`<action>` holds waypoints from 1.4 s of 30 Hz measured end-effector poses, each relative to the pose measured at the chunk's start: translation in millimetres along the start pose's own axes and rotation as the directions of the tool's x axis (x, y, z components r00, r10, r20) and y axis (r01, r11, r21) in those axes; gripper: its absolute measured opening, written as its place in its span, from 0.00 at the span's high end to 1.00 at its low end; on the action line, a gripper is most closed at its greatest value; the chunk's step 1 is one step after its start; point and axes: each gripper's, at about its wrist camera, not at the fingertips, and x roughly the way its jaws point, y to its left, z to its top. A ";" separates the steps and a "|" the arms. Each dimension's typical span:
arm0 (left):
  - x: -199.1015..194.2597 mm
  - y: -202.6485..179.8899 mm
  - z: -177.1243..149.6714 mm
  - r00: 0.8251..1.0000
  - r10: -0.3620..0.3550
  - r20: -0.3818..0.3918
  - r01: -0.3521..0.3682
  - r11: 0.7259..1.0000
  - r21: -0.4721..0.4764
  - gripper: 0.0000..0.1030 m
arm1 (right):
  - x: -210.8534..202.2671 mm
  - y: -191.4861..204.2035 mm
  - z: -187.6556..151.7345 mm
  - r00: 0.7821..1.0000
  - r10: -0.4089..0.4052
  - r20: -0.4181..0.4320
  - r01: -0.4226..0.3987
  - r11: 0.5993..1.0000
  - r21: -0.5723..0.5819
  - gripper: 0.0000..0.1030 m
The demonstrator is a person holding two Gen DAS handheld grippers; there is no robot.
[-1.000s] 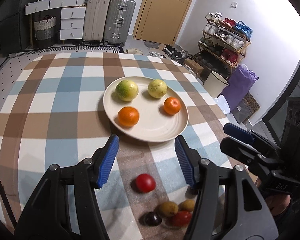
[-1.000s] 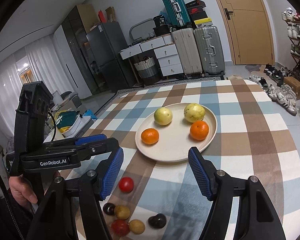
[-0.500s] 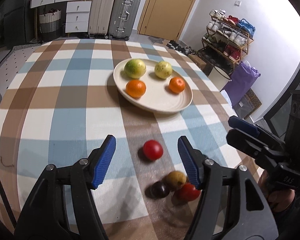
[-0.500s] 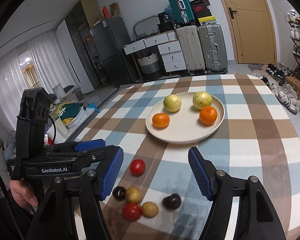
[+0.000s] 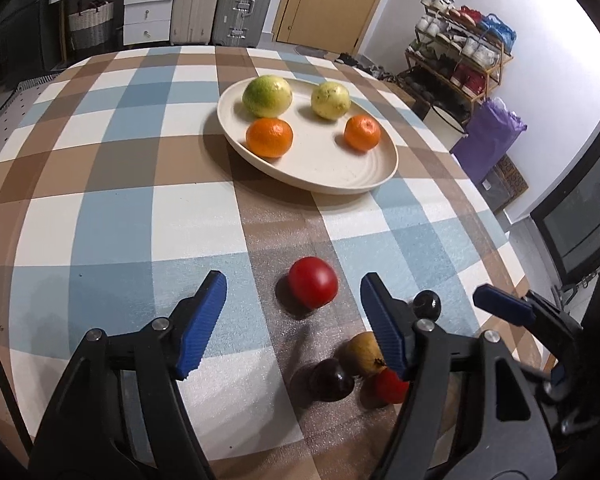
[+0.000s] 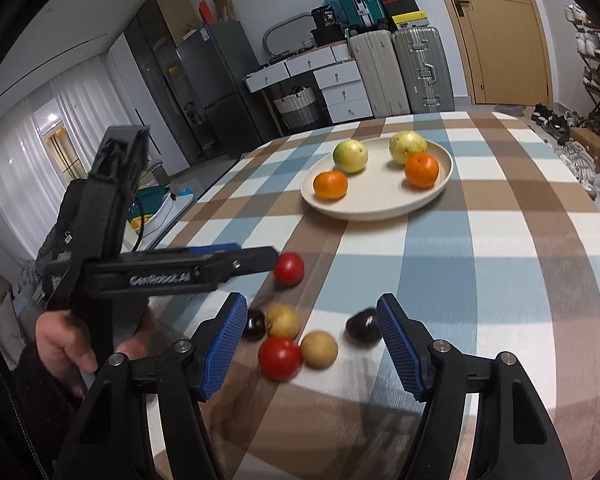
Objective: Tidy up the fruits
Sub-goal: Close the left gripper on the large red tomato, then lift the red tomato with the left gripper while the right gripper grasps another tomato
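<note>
A cream plate (image 5: 360, 176) (image 6: 376, 200) holds two oranges and two yellow-green fruits. On the checked cloth in front of it lies a red tomato (image 5: 313, 282) (image 6: 289, 267). My left gripper (image 5: 293, 278) hovers over the tomato with its jaws opening; the tomato sits between the tips and nothing touches it. Nearer lies a cluster: a dark plum (image 6: 363, 325), two tan fruits (image 6: 283, 322) (image 6: 319, 349), a second red tomato (image 6: 280, 358) and another dark fruit (image 6: 255, 324). My right gripper (image 6: 311, 300) stands open above this cluster, holding nothing.
A person's hand (image 6: 60, 344) grips the left tool at the table's left edge. The table's rounded edge drops off at the right (image 5: 496, 216). Behind the table stand suitcases (image 6: 420, 72), white drawers (image 6: 340, 88) and a shoe rack (image 5: 460, 64).
Both grippers have come down and closer to the small fruits. The left jaws have spread wider, and the lone red tomato now lies between their tips.
</note>
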 end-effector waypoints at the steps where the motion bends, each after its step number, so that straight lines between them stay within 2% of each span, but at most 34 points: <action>1: 3.1 -0.7 0.6 1.000 -0.002 -0.008 0.002 1.000 0.002 0.35 | -0.3 -0.3 -2.4 1.000 0.002 -0.002 -0.002 1.000 0.003 0.33; 9: 20.3 -13.9 4.5 0.999 0.001 -0.037 0.001 0.998 0.061 0.36 | -4.3 -3.5 -13.6 1.000 -0.001 -0.009 0.001 1.000 0.016 0.33; 11: 23.1 -16.8 5.2 0.999 0.000 -0.041 0.003 0.997 0.074 0.41 | -5.6 -5.0 -15.1 1.000 -0.003 -0.008 0.003 1.000 0.020 0.33; 13: 26.7 -18.5 6.0 0.999 -0.005 -0.053 0.009 0.997 0.079 0.55 | -6.6 -6.7 -15.3 1.000 -0.004 -0.007 0.005 1.000 0.024 0.33; 17: 30.9 -22.0 5.9 0.997 -0.015 -0.072 0.021 0.995 0.094 0.66 | -8.0 -7.8 -15.3 1.000 -0.005 -0.006 0.006 1.000 0.025 0.33; 18: 31.6 -22.1 5.8 0.997 -0.017 -0.074 0.024 0.995 0.096 0.74 | -8.5 -7.7 -15.3 1.000 -0.005 -0.005 0.005 1.000 0.022 0.33; 19: 32.7 -21.8 5.9 0.996 -0.025 -0.080 0.033 0.995 0.095 0.75 | -9.3 -7.1 -15.5 1.000 -0.004 -0.004 0.004 1.000 0.019 0.33; 23: 30.8 -16.6 4.7 0.995 -0.059 -0.080 0.065 0.995 0.073 0.75 | -8.8 -4.5 -15.1 1.000 -0.003 -0.004 0.003 1.000 0.008 0.33; 29: 20.7 -14.8 0.8 0.997 -0.041 -0.063 0.047 0.995 0.089 0.75 | -7.4 -5.1 -15.7 1.000 0.003 0.001 -0.003 1.000 0.017 0.33; 42: -10.5 -6.0 -1.4 0.999 -0.038 0.002 0.037 0.998 0.051 0.75 | -5.6 16.8 -22.9 0.997 0.067 -0.026 -0.068 0.997 -0.043 0.33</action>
